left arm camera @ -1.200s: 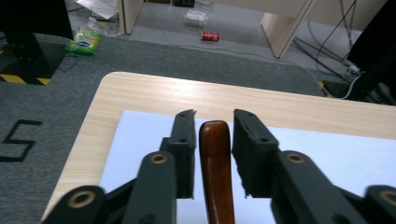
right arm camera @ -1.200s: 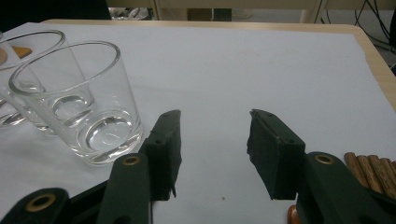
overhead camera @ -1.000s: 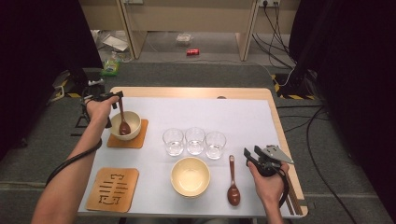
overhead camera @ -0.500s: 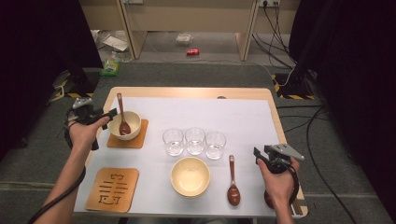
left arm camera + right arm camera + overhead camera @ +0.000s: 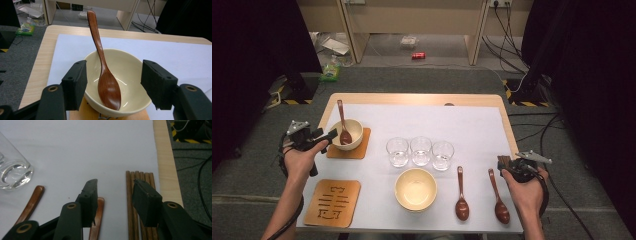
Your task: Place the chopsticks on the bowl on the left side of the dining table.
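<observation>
A cream bowl [image 5: 353, 129] stands on a wooden coaster [image 5: 357, 151] at the left, with a brown spoon [image 5: 106, 85] leaning in it. My left gripper [image 5: 326, 135] sits just left of the bowl, open; its jaws have just been opening and nothing is between them [image 5: 113, 75]. Near the table's right edge my right gripper [image 5: 503, 162] hovers open over a bundle of brown chopsticks [image 5: 140, 192]. Its jaws have just been closing a little, and they grip nothing [image 5: 115, 185]. A spoon handle [image 5: 97, 220] lies under its left jaw.
Three glasses [image 5: 421, 149] stand in a row mid-table. In front of them is a second cream bowl [image 5: 415, 189], with two spoons [image 5: 460, 192] [image 5: 497, 197] to its right. A cut-out wooden coaster [image 5: 332, 202] lies front left. The table's right edge [image 5: 166, 170] is close.
My left gripper let go of the spoon in the bowl and drew back to the left. My right hand shifted right and up, uncovering a second spoon on the table.
</observation>
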The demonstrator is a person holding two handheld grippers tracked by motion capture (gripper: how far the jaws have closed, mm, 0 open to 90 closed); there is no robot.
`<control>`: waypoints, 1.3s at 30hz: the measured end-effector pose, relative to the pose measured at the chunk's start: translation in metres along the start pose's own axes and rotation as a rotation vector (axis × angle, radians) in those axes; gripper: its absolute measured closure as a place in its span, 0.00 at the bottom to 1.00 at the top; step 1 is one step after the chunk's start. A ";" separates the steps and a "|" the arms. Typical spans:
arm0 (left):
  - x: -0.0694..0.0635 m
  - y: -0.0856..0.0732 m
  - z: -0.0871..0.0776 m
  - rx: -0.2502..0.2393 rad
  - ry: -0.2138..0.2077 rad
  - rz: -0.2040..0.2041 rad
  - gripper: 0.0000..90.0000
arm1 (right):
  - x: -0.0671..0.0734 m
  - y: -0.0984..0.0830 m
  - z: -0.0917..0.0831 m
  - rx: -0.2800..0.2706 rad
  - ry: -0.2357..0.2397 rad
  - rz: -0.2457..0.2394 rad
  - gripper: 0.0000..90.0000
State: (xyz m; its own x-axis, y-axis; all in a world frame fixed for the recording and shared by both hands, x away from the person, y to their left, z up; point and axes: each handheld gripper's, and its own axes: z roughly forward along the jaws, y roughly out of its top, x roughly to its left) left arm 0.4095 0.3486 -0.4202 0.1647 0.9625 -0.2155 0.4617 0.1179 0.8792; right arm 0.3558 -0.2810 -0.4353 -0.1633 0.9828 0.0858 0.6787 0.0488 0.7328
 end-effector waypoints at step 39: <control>0.003 -0.011 -0.010 0.012 -0.007 -0.012 0.41 | -0.012 -0.011 0.014 0.465 -0.010 0.003 0.89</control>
State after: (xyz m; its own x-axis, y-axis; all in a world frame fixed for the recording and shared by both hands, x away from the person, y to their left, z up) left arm 0.3968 0.3528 -0.4263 0.1655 0.9593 -0.2288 0.4740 0.1261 0.8715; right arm 0.3603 -0.2912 -0.4532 -0.1555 0.9847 0.0790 0.9284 0.1183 0.3522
